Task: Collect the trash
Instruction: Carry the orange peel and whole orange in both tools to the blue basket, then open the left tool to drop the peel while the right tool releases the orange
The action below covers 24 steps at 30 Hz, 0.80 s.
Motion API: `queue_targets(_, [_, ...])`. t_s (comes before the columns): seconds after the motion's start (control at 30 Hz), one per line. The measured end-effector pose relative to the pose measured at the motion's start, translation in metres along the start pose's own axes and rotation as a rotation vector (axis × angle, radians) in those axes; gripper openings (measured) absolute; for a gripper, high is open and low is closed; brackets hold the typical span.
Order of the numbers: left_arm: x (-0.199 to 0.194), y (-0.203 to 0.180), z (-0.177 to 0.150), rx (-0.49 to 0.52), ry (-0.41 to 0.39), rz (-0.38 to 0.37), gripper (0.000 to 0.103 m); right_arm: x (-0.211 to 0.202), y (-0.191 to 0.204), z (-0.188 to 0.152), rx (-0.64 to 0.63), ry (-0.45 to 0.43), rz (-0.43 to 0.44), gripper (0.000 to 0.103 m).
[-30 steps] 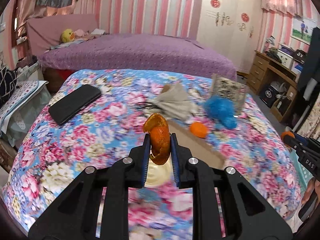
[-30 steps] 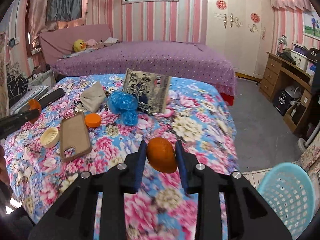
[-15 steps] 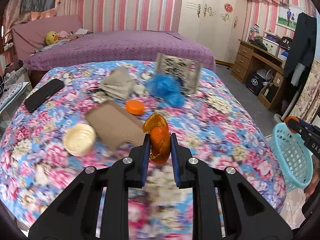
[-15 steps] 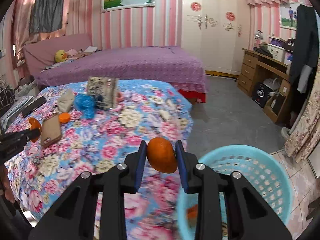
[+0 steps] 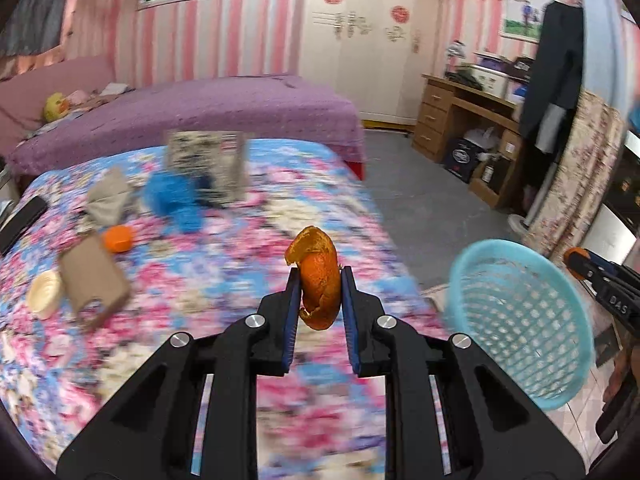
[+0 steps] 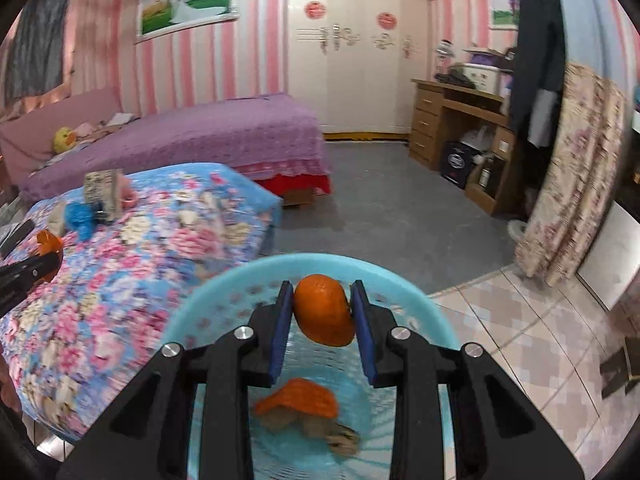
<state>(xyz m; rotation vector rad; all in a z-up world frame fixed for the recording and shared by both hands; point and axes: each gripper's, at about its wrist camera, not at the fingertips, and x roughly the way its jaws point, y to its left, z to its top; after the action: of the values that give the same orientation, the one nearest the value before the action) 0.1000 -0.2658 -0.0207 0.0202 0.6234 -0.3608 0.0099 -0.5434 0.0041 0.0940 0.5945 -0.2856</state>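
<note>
The left hand-held gripper (image 5: 319, 288) was clenched narrowly on a curled piece of orange peel (image 5: 316, 276), its blue-lined pads pressing the peel from both sides so that the peel stood upright above the fingertips. It hung over the near edge of the bed with the blue and pink floral cover (image 5: 200, 264), with the round light-blue perforated plastic basket (image 5: 520, 320) off to its right, on the floor side.

The right hand-held gripper (image 6: 322, 312) was grasping a rounded, dome-shaped piece of orange peel (image 6: 323, 310) between its pads, the jaws set a little wider than the left pair. It was held directly above the light-blue basket (image 6: 224, 300), inside which another piece of orange peel (image 6: 298, 398) lay on top of some brownish scraps (image 6: 320, 430).

Still on the floral bed were a blue crumpled plastic bag (image 5: 172, 198), a patterned black-and-white packet (image 5: 208, 164), a beige crumpled cloth (image 5: 108, 198), a small orange cap (image 5: 118, 238), a brown phone case (image 5: 94, 280), a cream round lid (image 5: 44, 294) and a black phone (image 5: 20, 220) cut off at the left edge.

The bed cover and the things on it were blurred in the left wrist view, so the packet's print could not be read. The brownish scraps in the basket were partly hidden by the gripper's black arms and could not be identified. A tip of the right gripper showed at the right edge of the left wrist view, mostly cut off.
</note>
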Motion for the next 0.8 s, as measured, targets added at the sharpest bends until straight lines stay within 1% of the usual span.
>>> queue_targets(0.13, [0.011,-0.052,-0.008,0.059,0.011,-0.077,0.019,-0.001,-0.031,-0.008,0.024,0.001,-0.04,0.03])
queue_targets(0.33, [0.034,-0.104,-0.017,0.09,0.068,-0.177,0.019,0.0,-0.056,-0.016,0.068,-0.008,-0.05,0.03])
queue_targets(0.43, [0.042,-0.121,-0.016,0.113,0.065,-0.197,0.019,0.001,-0.061,-0.017,0.085,-0.011,-0.05,0.03])
queue_targets(0.5, [0.045,-0.129,-0.016,0.137,0.056,-0.193,0.02,0.002,-0.065,-0.017,0.106,-0.018,-0.04,0.03])
queue_targets(0.57, [0.048,-0.135,-0.014,0.147,0.064,-0.211,0.022,0.002,-0.066,-0.017,0.113,-0.024,-0.038,0.03])
queue_targets(0.6, [0.049,-0.137,-0.013,0.148,0.074,-0.231,0.028,0.002,-0.066,-0.017,0.111,-0.025,-0.037,0.03])
queue_targets(0.63, [0.049,-0.137,-0.013,0.145,0.074,-0.235,0.033,0.002,-0.066,-0.018,0.107,-0.025,-0.038,0.03])
queue_targets(0.7, [0.047,-0.135,-0.012,0.141,0.064,-0.224,0.065,0.002,-0.065,-0.019,0.101,-0.022,-0.04,0.03])
queue_targets(0.77, [0.041,-0.13,-0.008,0.133,0.033,-0.196,0.078,0.002,-0.065,-0.02,0.104,-0.022,-0.039,0.03])
queue_targets(0.8, [0.039,-0.128,-0.006,0.13,0.023,-0.19,0.082,0.002,-0.065,-0.021,0.106,-0.022,-0.038,0.03])
